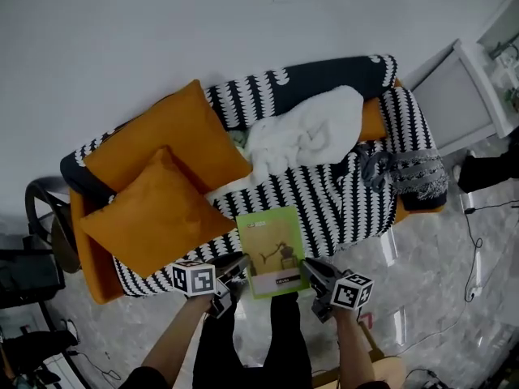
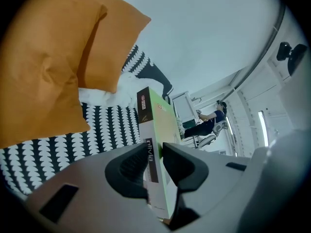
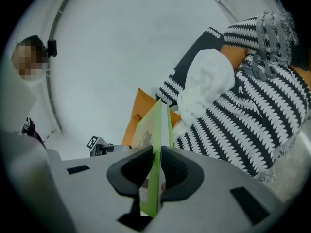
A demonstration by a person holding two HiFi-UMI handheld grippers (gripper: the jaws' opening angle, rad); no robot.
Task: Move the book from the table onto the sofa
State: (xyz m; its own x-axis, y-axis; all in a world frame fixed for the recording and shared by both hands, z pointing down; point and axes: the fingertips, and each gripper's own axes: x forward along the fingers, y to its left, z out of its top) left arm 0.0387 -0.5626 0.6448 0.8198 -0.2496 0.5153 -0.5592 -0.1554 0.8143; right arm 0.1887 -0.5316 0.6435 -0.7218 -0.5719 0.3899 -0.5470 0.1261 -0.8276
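Two grippers, one book. Your left gripper [image 2: 154, 148] is clenched on the spine edge of the green book [image 1: 272, 251], and your right gripper [image 3: 155, 150] is clenched on the opposite edge; each pair of jaws stands narrowly apart, pads pressed on the covers. The book lies flat between them, its far end over the front edge of the sofa [image 1: 349, 209], its near end above the floor [image 1: 438, 282]. Two orange cushions [image 1: 150, 213] lie just left of it. One white blanket [image 1: 304, 136] lies heaped behind it on the seat, and a grey throw [image 1: 405, 168] drapes the right armrest.
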